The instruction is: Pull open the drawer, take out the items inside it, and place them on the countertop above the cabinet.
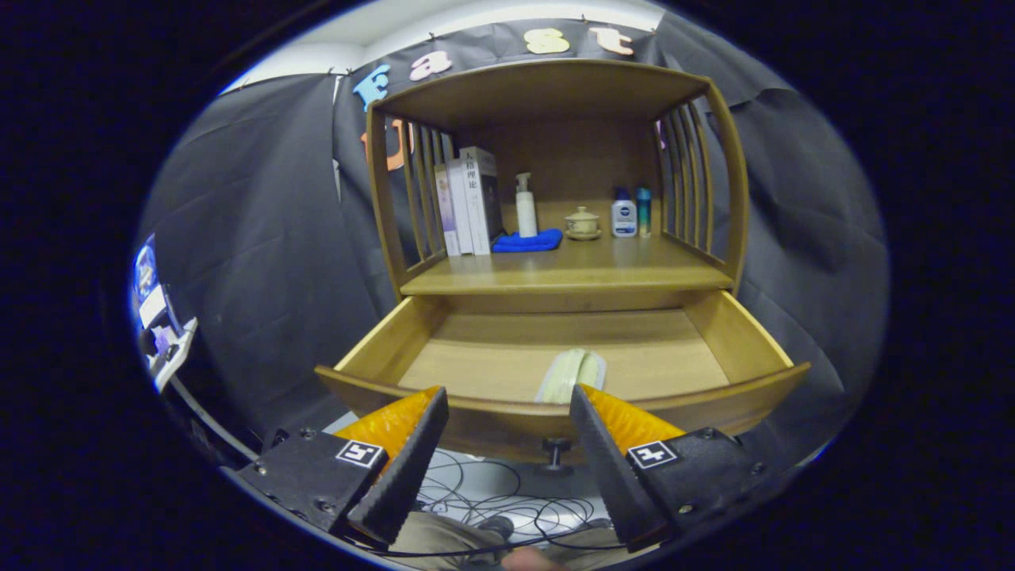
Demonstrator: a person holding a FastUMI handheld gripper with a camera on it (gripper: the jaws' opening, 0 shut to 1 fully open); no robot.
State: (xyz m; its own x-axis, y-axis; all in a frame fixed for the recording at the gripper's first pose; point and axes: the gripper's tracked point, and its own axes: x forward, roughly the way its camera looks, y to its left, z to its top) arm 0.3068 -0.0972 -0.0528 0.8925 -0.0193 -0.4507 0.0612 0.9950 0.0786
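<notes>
Inside open drawer, pale packet lying near front wall, just beyond wide-open, empty gripper; best lowered over front edge, straddling packet, before closing and lifting to countertop.

Drawer pulled open; pale flat packet inside, near front.

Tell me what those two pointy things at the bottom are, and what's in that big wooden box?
Those are the two fingers of a gripper, a grabbing tool a person holds. The camera rides on it, looking forward. The fingers are open, holding nothing. Just ahead is a cabinet's drawer, pulled open, with a pale packet inside. On the countertop above stand books, a pump bottle, a blue cloth, a lidded cup and two small bottles.
</notes>
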